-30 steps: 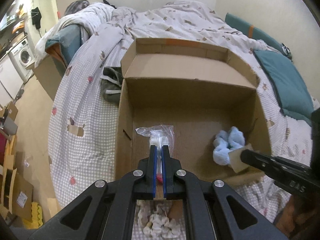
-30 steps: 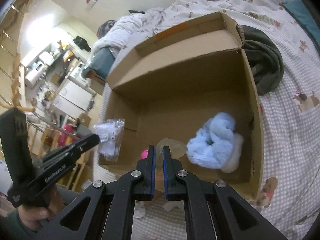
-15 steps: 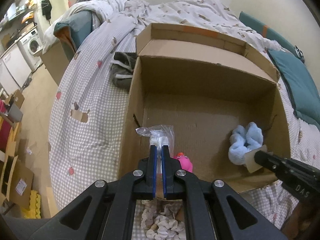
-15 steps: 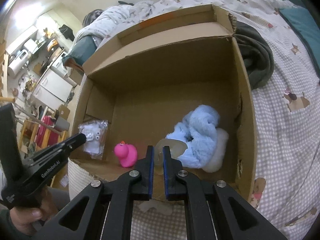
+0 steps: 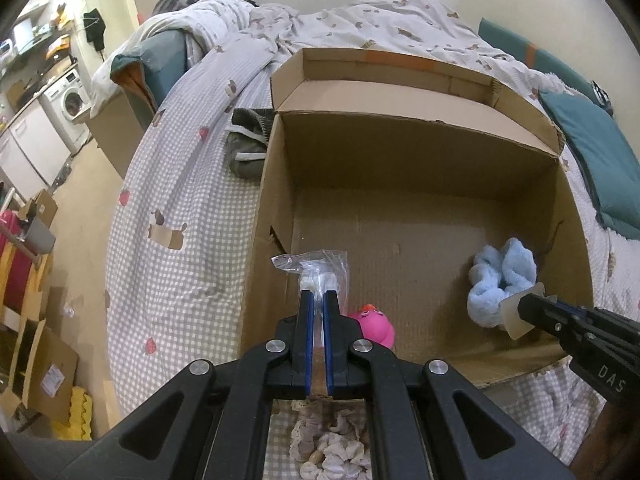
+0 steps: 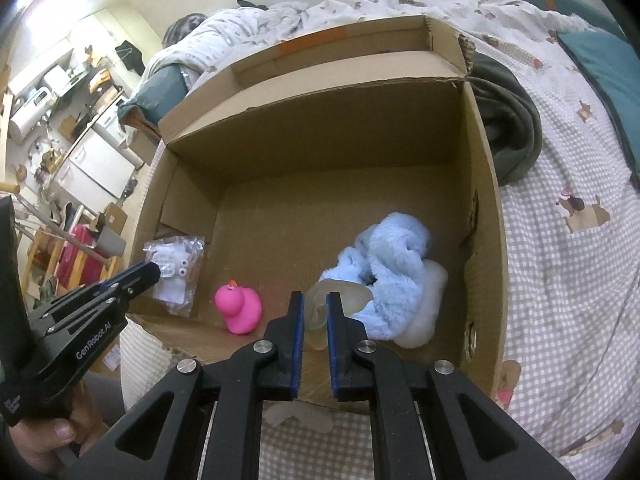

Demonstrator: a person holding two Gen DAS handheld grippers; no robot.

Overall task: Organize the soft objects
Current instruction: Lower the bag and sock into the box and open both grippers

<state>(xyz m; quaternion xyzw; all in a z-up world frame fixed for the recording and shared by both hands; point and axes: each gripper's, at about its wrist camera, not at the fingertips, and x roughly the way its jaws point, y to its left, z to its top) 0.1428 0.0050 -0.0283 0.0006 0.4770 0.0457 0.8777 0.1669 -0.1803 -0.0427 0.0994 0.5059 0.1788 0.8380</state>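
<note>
An open cardboard box sits on the bed. My left gripper is shut on a clear plastic bag with a white soft toy, held over the box's near left corner. My right gripper is shut on a translucent soft piece, next to a fluffy light-blue toy lying at the box's right side. A pink rubber duck sits on the box floor near the front wall.
A dark green garment lies on the checked bedspread beside the box. Teal cushions lie at the right. A lacy cream cloth lies under my left gripper. Appliances and cartons stand on the floor at left.
Both grippers have moved lower and closer over the box's front edge. The pink duck has come into full view. The right jaws stand a little wider on the piece.
</note>
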